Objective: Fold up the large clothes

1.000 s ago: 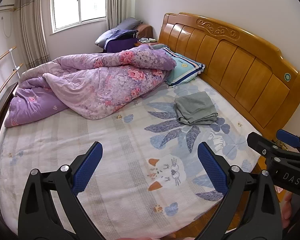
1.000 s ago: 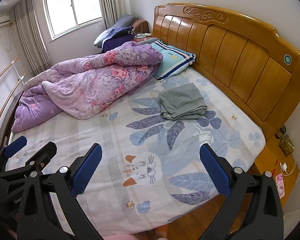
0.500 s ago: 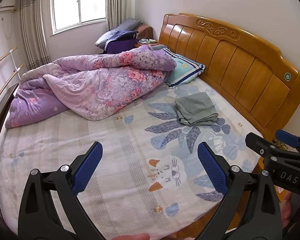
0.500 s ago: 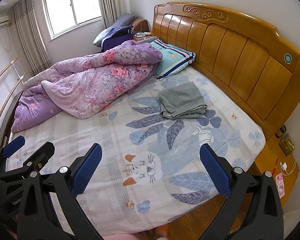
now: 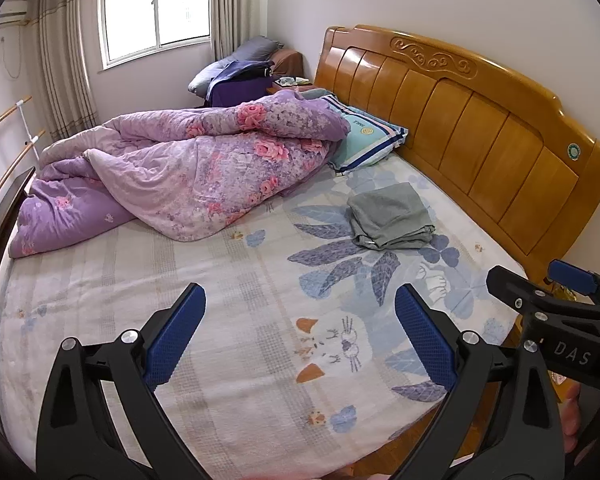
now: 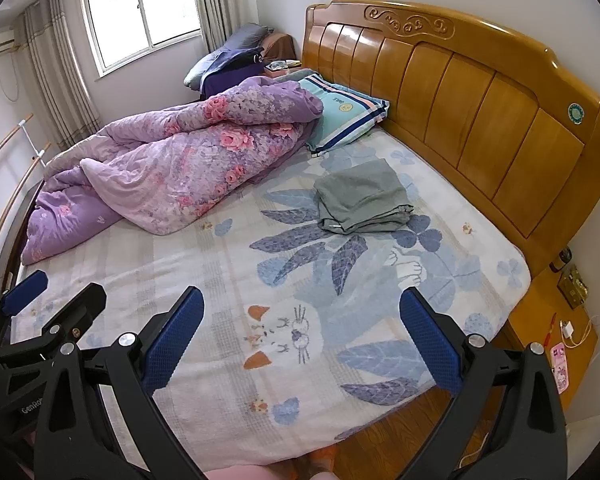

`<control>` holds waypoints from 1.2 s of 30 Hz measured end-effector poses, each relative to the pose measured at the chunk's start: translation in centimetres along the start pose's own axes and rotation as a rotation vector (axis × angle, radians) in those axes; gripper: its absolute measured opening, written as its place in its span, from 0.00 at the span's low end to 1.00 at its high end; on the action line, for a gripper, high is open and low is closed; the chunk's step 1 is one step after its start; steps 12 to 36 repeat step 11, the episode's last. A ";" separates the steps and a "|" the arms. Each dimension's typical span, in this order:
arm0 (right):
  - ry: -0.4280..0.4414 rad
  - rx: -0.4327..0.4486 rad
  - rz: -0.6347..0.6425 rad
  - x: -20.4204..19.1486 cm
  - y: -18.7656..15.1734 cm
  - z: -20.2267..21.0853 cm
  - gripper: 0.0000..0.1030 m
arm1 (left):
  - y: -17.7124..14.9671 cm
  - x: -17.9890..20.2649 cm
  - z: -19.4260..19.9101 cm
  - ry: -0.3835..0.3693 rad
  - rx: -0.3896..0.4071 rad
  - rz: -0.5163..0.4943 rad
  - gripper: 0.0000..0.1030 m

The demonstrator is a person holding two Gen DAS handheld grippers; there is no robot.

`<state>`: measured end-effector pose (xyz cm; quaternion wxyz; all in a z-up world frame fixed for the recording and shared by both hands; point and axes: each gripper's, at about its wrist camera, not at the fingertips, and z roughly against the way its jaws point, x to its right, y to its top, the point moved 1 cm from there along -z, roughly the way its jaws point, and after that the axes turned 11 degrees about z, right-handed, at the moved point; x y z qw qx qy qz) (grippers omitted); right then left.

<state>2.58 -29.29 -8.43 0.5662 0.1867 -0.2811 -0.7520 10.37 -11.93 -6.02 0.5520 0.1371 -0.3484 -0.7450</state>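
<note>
A grey garment [image 5: 390,216] [image 6: 362,196] lies folded into a compact stack on the printed bedsheet, near the wooden headboard. My left gripper [image 5: 300,336] hovers above the near side of the bed, open, with nothing between its blue pads. My right gripper [image 6: 302,334] is beside it, also open and empty; its fingers [image 5: 572,276] show at the right edge of the left wrist view. Both grippers are well short of the garment.
A crumpled purple floral quilt [image 5: 188,168] covers the far left of the bed [image 5: 112,280]. A teal striped pillow [image 5: 366,142] leans by the headboard [image 5: 480,120]. A bedside cabinet [image 6: 556,320] with small items stands at the right. A window and curtains lie beyond.
Both views have shifted only slightly; the grippers stay open and the garment has not moved.
</note>
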 end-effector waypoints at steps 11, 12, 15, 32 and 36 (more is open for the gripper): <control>0.003 0.000 0.010 -0.4 0.3 -0.1 0.92 | 0.3 0.2 -0.8 0.002 -0.032 -0.013 0.93; 0.003 0.000 0.010 -0.4 0.3 -0.1 0.92 | 0.3 0.2 -0.8 0.002 -0.032 -0.013 0.93; 0.003 0.000 0.010 -0.4 0.3 -0.1 0.92 | 0.3 0.2 -0.8 0.002 -0.032 -0.013 0.93; 0.003 0.000 0.010 -0.4 0.3 -0.1 0.92 | 0.3 0.2 -0.8 0.002 -0.032 -0.013 0.93; 0.003 0.000 0.010 -0.4 0.3 -0.1 0.92 | 0.3 0.2 -0.8 0.002 -0.032 -0.013 0.93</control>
